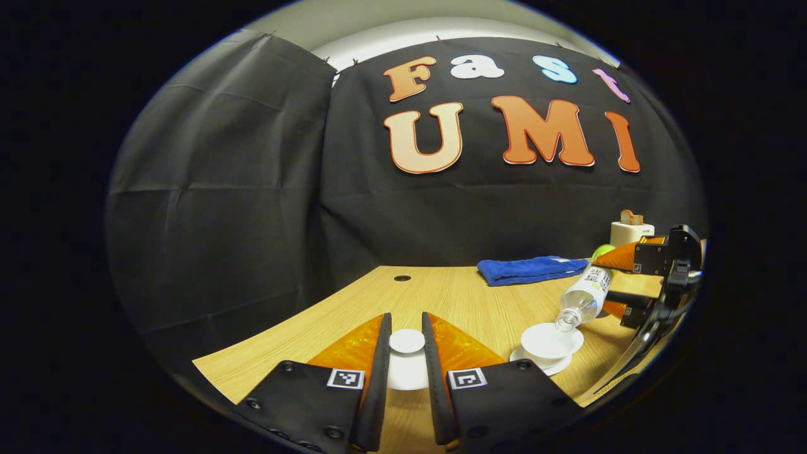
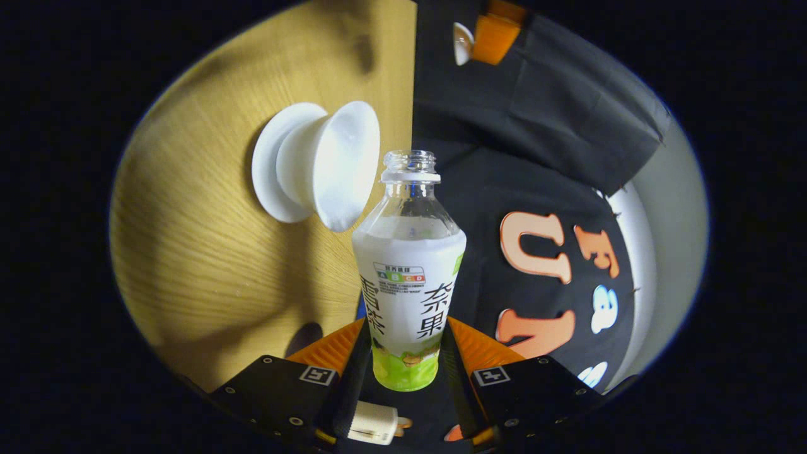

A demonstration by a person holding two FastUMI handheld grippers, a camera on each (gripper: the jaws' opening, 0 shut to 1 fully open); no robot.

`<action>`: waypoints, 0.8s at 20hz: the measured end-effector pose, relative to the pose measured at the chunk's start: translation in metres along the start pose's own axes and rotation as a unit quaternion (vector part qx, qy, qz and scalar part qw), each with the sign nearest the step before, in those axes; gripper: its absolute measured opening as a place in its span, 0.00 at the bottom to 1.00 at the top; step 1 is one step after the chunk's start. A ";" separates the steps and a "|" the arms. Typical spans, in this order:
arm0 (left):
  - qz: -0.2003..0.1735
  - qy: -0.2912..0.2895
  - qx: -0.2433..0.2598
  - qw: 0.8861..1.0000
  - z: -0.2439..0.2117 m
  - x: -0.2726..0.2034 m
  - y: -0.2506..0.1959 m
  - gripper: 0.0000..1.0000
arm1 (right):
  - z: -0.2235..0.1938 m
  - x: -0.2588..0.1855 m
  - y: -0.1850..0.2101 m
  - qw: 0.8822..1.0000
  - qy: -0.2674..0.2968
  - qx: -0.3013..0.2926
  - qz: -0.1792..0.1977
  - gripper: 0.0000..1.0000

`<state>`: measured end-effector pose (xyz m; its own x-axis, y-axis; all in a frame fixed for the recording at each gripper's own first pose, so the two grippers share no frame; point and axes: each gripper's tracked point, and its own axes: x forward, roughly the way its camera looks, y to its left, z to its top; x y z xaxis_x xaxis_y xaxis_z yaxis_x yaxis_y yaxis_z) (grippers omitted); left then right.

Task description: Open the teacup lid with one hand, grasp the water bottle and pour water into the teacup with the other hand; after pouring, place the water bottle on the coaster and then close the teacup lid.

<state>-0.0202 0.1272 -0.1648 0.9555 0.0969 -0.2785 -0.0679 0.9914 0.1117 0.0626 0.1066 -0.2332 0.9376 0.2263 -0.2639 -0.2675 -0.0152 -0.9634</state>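
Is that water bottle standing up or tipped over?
Tipped: the right gripper holds the water bottle nearly sideways, its capless mouth angled down over the teacup.

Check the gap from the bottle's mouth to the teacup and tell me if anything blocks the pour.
Nothing visible blocks it. The right tool holds the water bottle tipped, its uncapped mouth just above the open teacup. The lid is off, held in the left tool, away from the cup.
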 end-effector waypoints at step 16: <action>-0.024 0.005 -0.007 1.000 0.000 0.000 -0.029 0.35 | -0.053 0.022 0.018 0.850 0.072 0.521 -0.008 0.65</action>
<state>-0.0182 0.0985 -0.1682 0.9548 0.0493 -0.2931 -0.0256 0.9961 0.0841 0.0896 0.0598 -0.2591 0.9403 0.0967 -0.3263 -0.2364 0.8752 -0.4220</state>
